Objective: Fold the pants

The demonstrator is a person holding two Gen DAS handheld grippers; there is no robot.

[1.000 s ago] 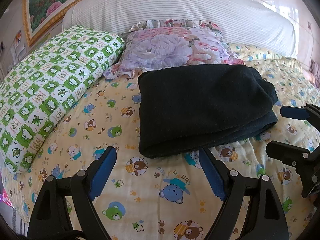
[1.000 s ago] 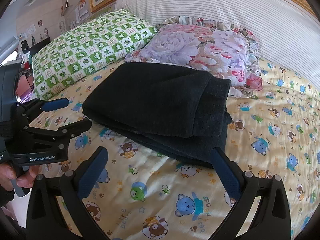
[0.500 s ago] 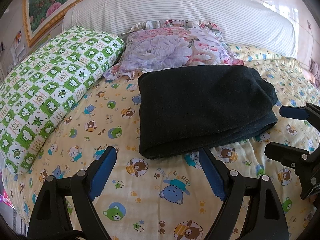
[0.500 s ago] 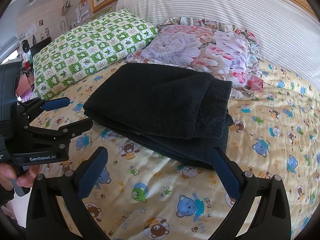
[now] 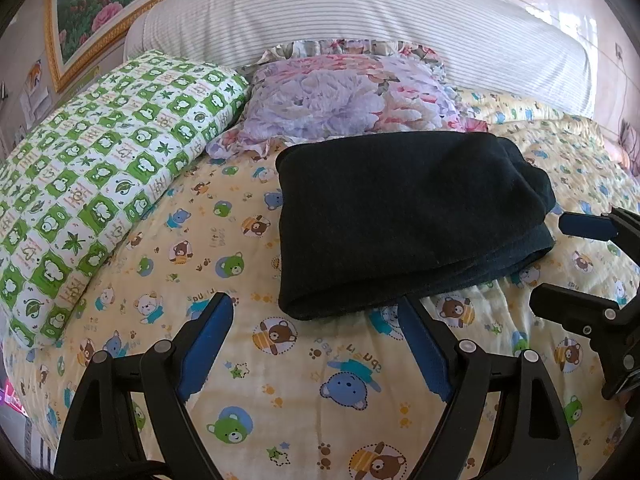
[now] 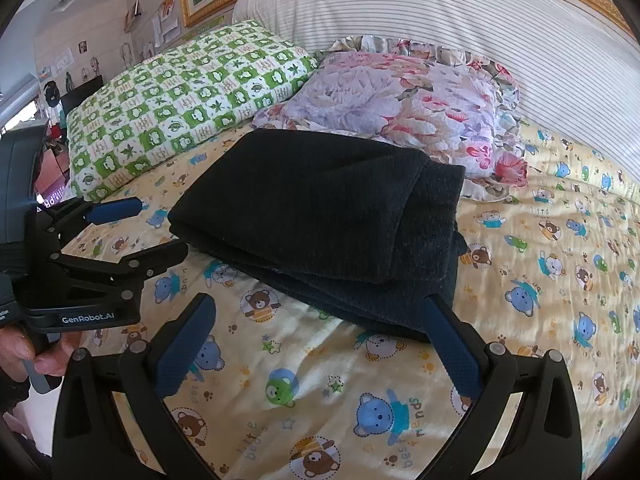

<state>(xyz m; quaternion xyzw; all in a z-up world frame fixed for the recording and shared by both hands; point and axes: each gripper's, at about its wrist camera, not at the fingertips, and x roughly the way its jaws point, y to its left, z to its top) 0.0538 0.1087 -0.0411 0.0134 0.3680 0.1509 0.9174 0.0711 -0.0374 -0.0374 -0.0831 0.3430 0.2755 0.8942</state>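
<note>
Black pants (image 5: 404,216): one, folded | pillows: two | hand-held grippers: two, spread

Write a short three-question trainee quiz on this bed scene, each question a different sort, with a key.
1. True or false: the left gripper is clamped on the black pants.
2. Multiple choice: the pants lie A) spread flat in one layer, B) folded into a stack on the bear-print sheet, C) on the green checked pillow.
3. Fill in: the right gripper is ____ and holds nothing.

Key: 1 false, both grippers are open and short of the cloth; 2 B; 3 open.
</note>
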